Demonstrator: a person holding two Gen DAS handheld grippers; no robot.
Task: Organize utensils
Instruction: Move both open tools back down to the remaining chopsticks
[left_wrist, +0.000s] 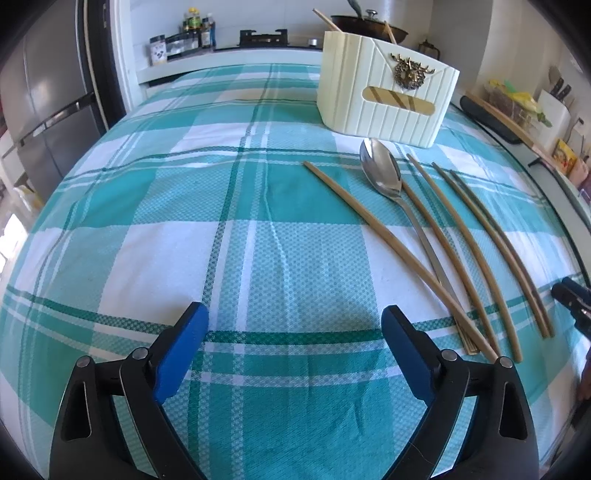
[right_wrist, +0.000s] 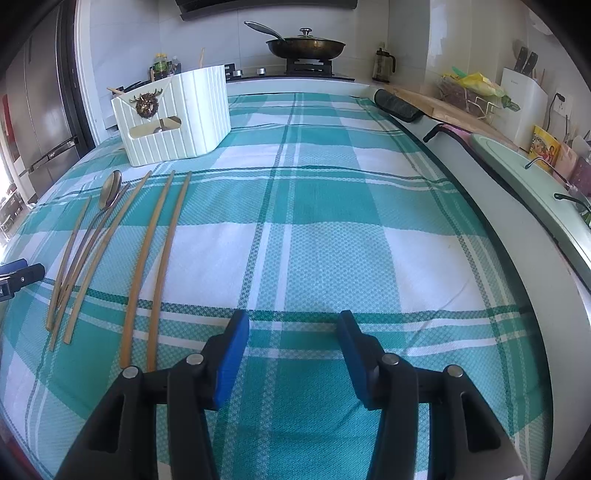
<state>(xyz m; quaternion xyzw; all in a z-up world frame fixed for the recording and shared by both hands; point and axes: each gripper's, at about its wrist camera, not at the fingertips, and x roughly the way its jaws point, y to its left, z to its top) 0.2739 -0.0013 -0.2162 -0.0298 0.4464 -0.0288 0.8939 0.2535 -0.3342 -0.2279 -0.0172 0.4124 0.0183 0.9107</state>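
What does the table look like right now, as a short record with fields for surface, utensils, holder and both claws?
surface: teal and white checked cloth
utensils: metal spoon and wooden chopsticks lying loose on the cloth
holder: cream ribbed box standing beyond the utensils, some sticks already inside
left claw: open, empty
right claw: open, empty

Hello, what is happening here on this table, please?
A person holds two grippers over a checked tablecloth. The left gripper and the right gripper are both open and hold nothing. A spoon and several chopsticks lie loose before a cream holder, not yet sorted.
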